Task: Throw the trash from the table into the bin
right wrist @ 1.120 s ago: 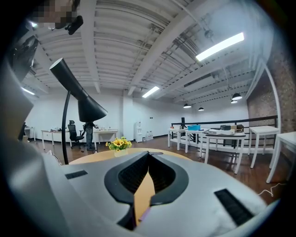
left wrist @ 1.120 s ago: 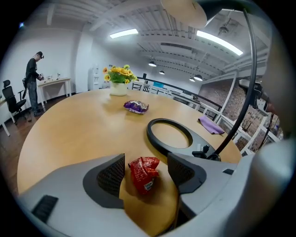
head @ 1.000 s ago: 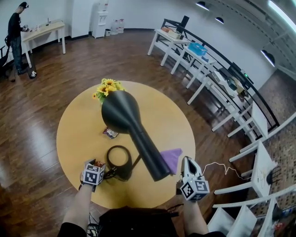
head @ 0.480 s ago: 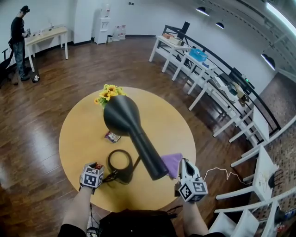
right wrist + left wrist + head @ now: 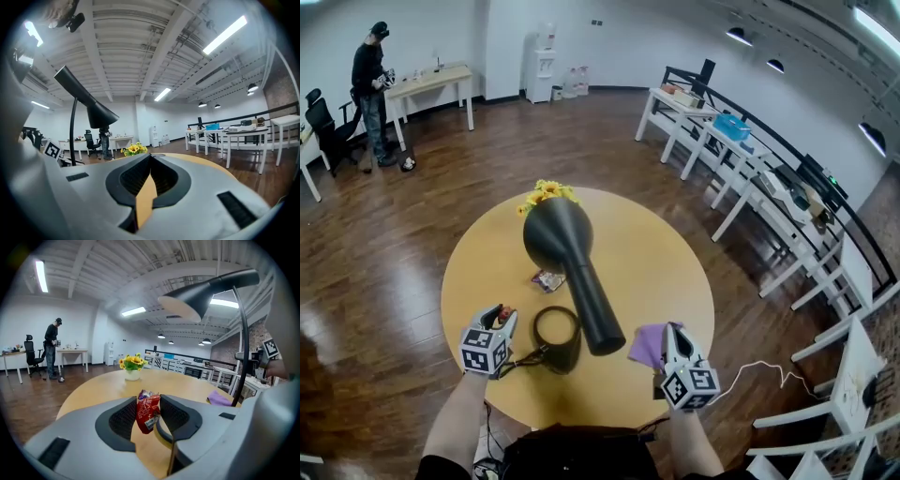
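**Red wrapper pinched in left hand-held gripper; right one empty**

The left hand-held gripper [image 5: 147, 401] pinches a crumpled red foil snack wrapper [image 5: 149, 414] at the near left edge of the round wooden bench [image 5: 661, 253]. Its jaws have just been closing on the wrapper. The wrapper carries a small white label, and its print is too small to read.

The right hand-held gripper [image 5: 150, 160] has its jaws pressed together with nothing between them.

A second small dark wrapper [image 5: 548, 279] lies on the bench, just left of the lamp's neck.

A black desk lamp [image 5: 558, 234] leans over the bench's middle. Its round base [image 5: 556, 339] sits just beside the left hand-held gripper.

A purple cloth [image 5: 647, 343] lies next to the right hand-held gripper, and a vase of yellow sunflowers [image 5: 547, 193] stands at the far edge.
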